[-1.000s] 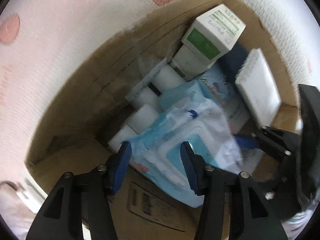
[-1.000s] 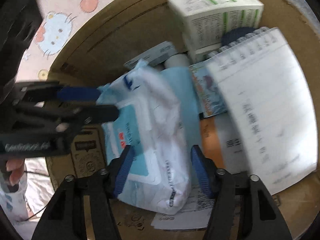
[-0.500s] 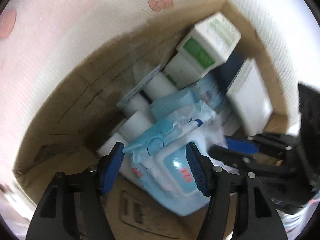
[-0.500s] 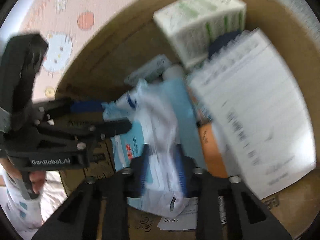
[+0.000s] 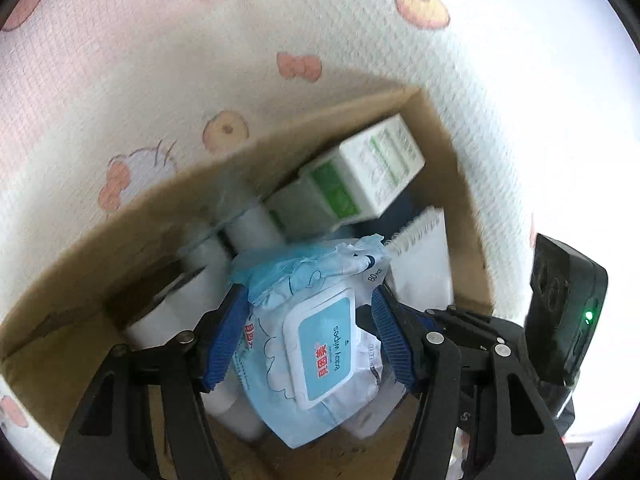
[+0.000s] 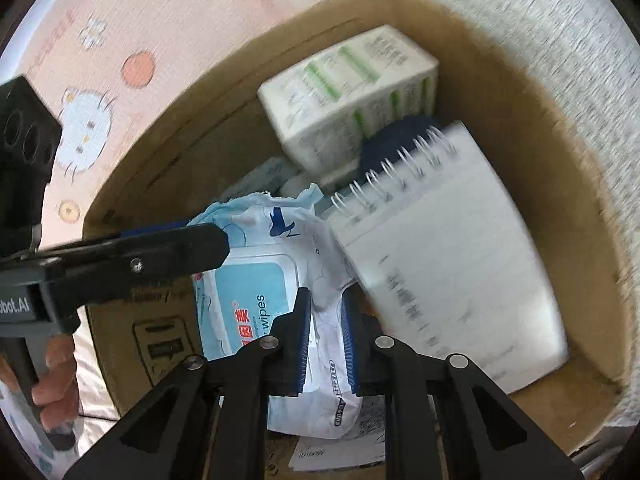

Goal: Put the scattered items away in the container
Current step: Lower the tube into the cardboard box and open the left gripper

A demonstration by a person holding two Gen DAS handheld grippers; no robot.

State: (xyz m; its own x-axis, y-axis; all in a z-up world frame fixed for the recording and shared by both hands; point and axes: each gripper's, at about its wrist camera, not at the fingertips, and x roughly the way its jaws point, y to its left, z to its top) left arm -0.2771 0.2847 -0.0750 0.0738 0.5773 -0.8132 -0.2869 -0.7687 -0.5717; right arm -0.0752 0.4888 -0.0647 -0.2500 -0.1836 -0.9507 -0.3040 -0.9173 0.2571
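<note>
Wipes pack, soft blue-and-white plastic with a hard flip lid [image 6: 256, 300], sits inside the brown cardboard box [image 6: 520, 92], toward its near wall, with a green-and-white carton [image 6: 352, 92] at the far corner and a white spiral-bound notepad [image 6: 452, 260] leaning along the right wall. Right gripper [image 6: 325, 334] has closed since a second ago, when its jaws stood apart over the pack; its pads now pinch a fold of the wrapper near the pack's right edge. Left gripper [image 5: 312, 336] has its jaws spread to their widest, straddling the pack with no clear squeeze on it. White cylinders [image 5: 200, 264] lie along the left wall. Judgement: the pack is being repositioned inside the box, not newly delivered.
</note>
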